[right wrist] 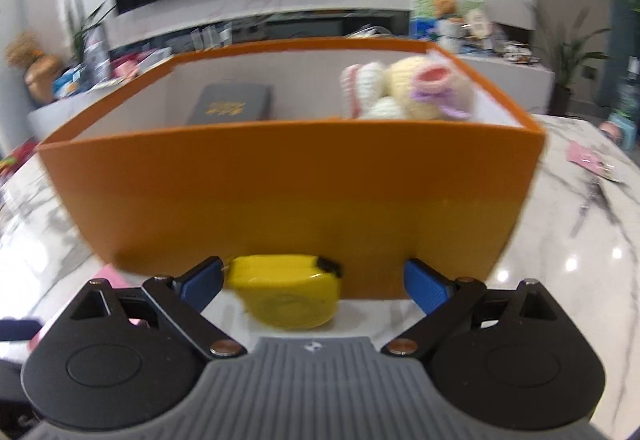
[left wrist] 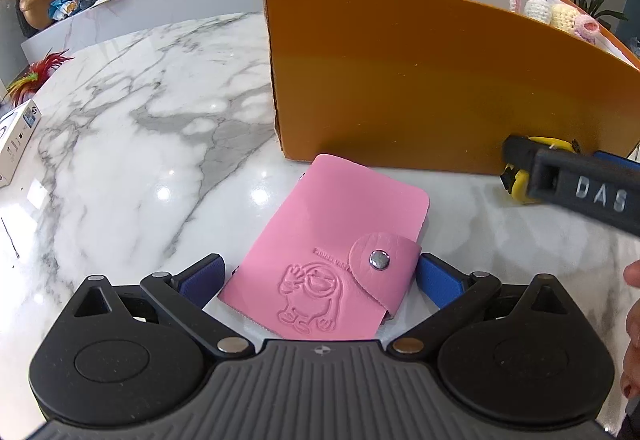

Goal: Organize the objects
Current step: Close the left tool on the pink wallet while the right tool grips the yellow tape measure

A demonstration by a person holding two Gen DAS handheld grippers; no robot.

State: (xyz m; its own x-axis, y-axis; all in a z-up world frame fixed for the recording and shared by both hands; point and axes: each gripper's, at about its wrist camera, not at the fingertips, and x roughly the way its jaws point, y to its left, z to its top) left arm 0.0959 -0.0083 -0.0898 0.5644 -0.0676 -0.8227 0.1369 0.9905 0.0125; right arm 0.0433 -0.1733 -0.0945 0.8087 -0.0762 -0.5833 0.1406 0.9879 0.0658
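A pink snap-button card wallet [left wrist: 332,252] lies flat on the marble table [left wrist: 140,143], in front of the orange box [left wrist: 420,79]. My left gripper [left wrist: 320,278] is open with its blue pads on either side of the wallet's near end. A yellow tape measure [right wrist: 288,292] sits on the table against the box's front wall [right wrist: 280,199]. My right gripper [right wrist: 314,282] is open around it, with the tape nearer the left pad. In the left wrist view a black finger [left wrist: 568,183] of the right gripper covers part of the tape measure [left wrist: 514,185].
Inside the box are a grey book [right wrist: 232,103] and crocheted toys [right wrist: 408,87]. A white carton [left wrist: 16,139] and coloured feathers [left wrist: 36,73] lie at the table's left edge. A hand [left wrist: 633,320] shows at the right edge. Pink items [right wrist: 588,157] lie right of the box.
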